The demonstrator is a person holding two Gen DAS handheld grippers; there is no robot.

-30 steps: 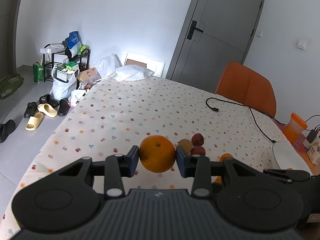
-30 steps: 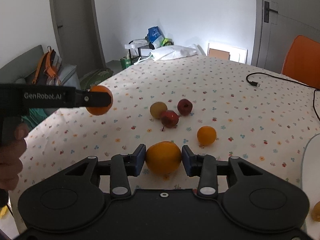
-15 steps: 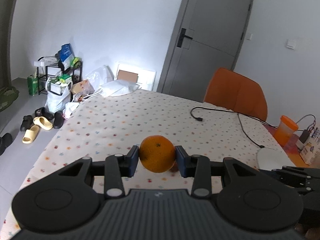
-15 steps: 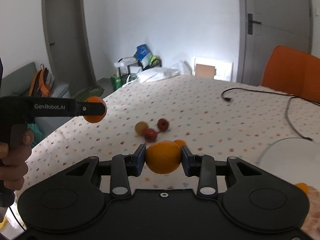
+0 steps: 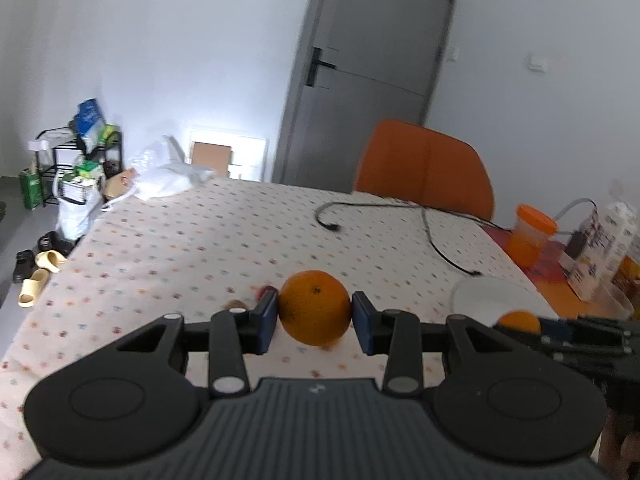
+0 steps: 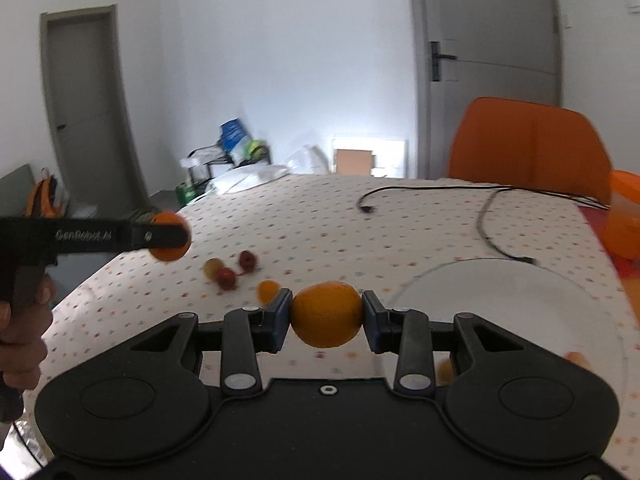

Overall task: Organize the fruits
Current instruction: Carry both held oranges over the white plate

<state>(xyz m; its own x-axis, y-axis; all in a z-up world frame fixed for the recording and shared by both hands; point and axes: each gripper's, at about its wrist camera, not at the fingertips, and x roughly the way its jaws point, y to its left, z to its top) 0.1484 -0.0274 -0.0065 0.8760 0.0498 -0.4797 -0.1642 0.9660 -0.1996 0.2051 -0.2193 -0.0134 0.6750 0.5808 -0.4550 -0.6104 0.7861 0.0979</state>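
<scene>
My left gripper [image 5: 315, 317] is shut on an orange [image 5: 315, 307] and holds it above the flowered tablecloth. My right gripper [image 6: 326, 321] is shut on a second orange [image 6: 326, 314], held just left of a white plate [image 6: 520, 300]. The same plate shows in the left wrist view [image 5: 488, 296], with the right gripper and its orange [image 5: 519, 321] over it. In the right wrist view the left gripper's orange [image 6: 170, 236] hangs at the left. A yellow fruit [image 6: 212, 267], two red fruits [image 6: 226, 277] and a small orange [image 6: 267, 290] lie on the cloth.
An orange chair [image 5: 426, 168] stands at the table's far side. A black cable [image 5: 432, 232] runs across the cloth. An orange-lidded cup [image 5: 530, 236] and cartons [image 5: 608, 240] crowd the right edge. Shoes and a cluttered rack [image 5: 76, 164] are on the floor to the left.
Both grippers have lifted and swung to the right with their oranges. The plate has come closer in both views; the loose fruits have slid left and back.
</scene>
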